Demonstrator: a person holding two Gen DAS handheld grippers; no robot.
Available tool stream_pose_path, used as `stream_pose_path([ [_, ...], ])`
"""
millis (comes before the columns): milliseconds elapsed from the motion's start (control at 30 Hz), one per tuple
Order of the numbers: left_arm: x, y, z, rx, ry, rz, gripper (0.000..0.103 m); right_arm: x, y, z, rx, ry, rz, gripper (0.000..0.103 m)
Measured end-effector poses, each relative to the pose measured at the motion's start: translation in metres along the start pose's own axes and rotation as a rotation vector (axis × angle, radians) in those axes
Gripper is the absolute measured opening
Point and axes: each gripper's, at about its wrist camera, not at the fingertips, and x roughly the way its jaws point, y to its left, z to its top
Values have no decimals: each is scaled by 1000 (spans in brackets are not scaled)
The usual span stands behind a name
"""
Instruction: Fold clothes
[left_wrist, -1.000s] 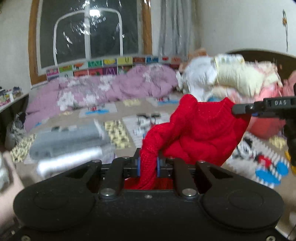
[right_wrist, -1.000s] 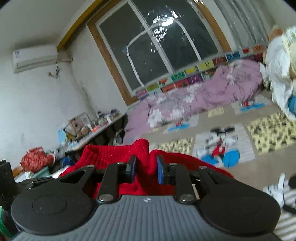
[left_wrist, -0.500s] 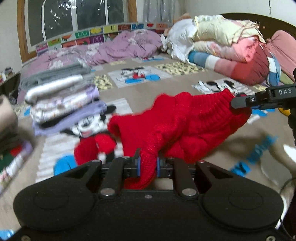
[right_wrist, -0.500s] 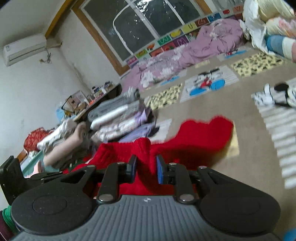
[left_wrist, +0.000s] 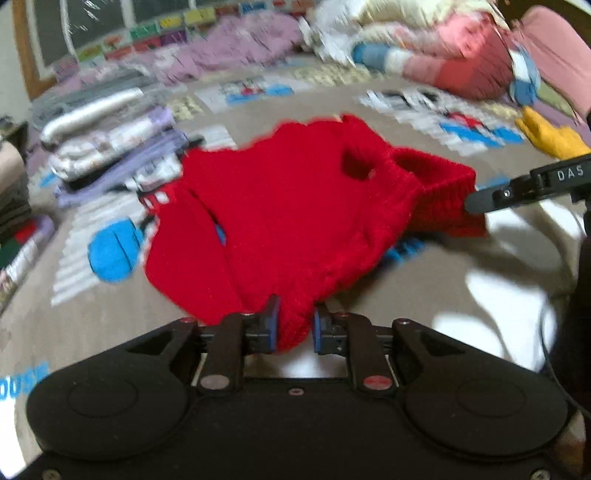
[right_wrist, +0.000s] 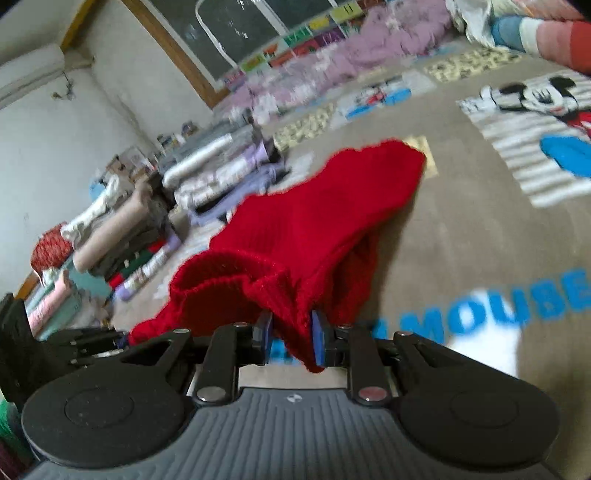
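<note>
Red chunky knit — that's the sweater (left_wrist: 295, 206), and right now it's strung between both claws and draped onto the cartoon-print bed sheet (right_wrist: 461, 236). The left gripper (left_wrist: 293, 325) has its blue pads nearly closed, with a bunched bit of the knit pinched between them at about 6 o'clock in its own view. The right gripper (right_wrist: 291, 332) is the same story: jaws almost together, clamped on a fold of red just beside the ribbed collar, which gapes open at roughly 9 o'clock of the pads. In the left view you can see the right claw's finger poking in from 3 o'clock, biting the collar edge.

Why hold it like that? My guess is they've each grabbed a shoulder-ish corner so the body fans out flat away from them, toward 12 o'clock, instead of landing in a heap. A sleeve flops off toward 9 o'clock in the left view, so it's not tidy yet — I'd say this is the lay-it-out stage and the actual folding hasn't started.

The stack of folded clothes (left_wrist: 110, 144) sits off at 10 o'clock, near the sweater's far edge but well clear of the grippers, which makes sense as the drop-off spot. Everything's a bit motion-blurred, so finer detail I can't call.
</note>
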Motion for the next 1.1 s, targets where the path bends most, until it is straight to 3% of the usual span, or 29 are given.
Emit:
stream_pose_path([
  [133, -27, -1, -15, -66, 25, -33, 19, -17, 3, -20, 21, 80, -2, 29],
  [233, -57, 4, -20, -163, -8, -78, 42, -37, 5, -28, 102, 92, 48, 40],
  [267, -69, 6, -20, -177, -29, -84, 51, -44, 5, -28, 133, 87, 66, 41],
  [400, -126, 13, -20, -216, -117, -94, 54, -81, 13, -25, 214, 42, 157, 44],
  [467, -152, 23, -22, -242, -157, -102, 57, -103, 21, -16, 194, 11, 187, 53],
  [567, -175, 37, -27, -299, -196, -131, 73, -131, 23, -5, 172, -39, 199, 65],
  [667, -146, 44, -29, -430, -135, -108, 76, -127, 8, 1, 175, -55, 120, 71],
  [833, -65, 32, -40, -679, -7, -121, 76, -73, -6, -9, 199, -32, 35, 71],
  [1100, -3, 41, -49, -1016, -66, -204, 75, -7, -36, -34, 319, -76, -36, 71],
])
